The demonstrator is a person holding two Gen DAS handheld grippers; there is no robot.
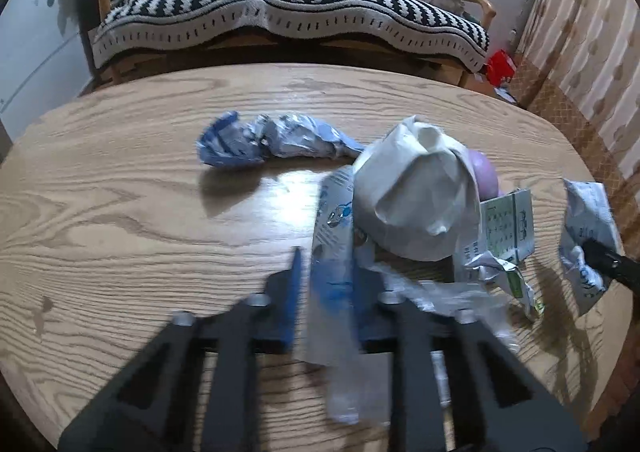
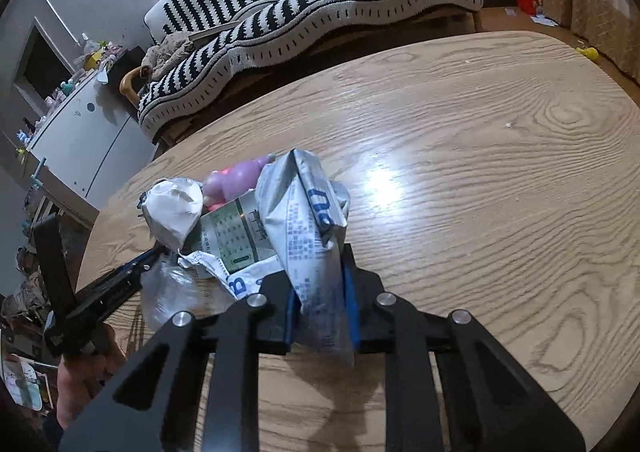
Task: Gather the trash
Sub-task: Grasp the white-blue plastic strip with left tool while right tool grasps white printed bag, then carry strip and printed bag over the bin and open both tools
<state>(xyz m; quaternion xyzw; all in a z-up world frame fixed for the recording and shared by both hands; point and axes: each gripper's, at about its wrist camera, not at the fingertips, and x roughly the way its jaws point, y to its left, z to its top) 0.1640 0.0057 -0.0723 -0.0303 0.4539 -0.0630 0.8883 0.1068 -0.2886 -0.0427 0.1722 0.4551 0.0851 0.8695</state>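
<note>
My left gripper (image 1: pixel 326 280) is shut on a blue-and-white plastic wrapper (image 1: pixel 334 236) that hangs down between its fingers. My right gripper (image 2: pixel 320 288) is shut on a silver printed snack bag (image 2: pixel 304 212), seen also at the right edge of the left wrist view (image 1: pixel 588 220). Between them on the wooden table (image 1: pixel 120 212) lies a pile: a crumpled white paper bag (image 1: pixel 416 188), a green-and-white carton (image 1: pixel 512 228), a purple toy (image 2: pixel 236 180) and clear plastic (image 2: pixel 176 292). A crumpled blue-and-white wrapper (image 1: pixel 272 140) lies apart, farther back.
A sofa with a black-and-white striped cover (image 1: pixel 280 12) stands behind the table. A white cabinet (image 2: pixel 80 140) is at the left, a red bag (image 1: pixel 500 66) on the floor at the right by a curtain (image 1: pixel 580 32).
</note>
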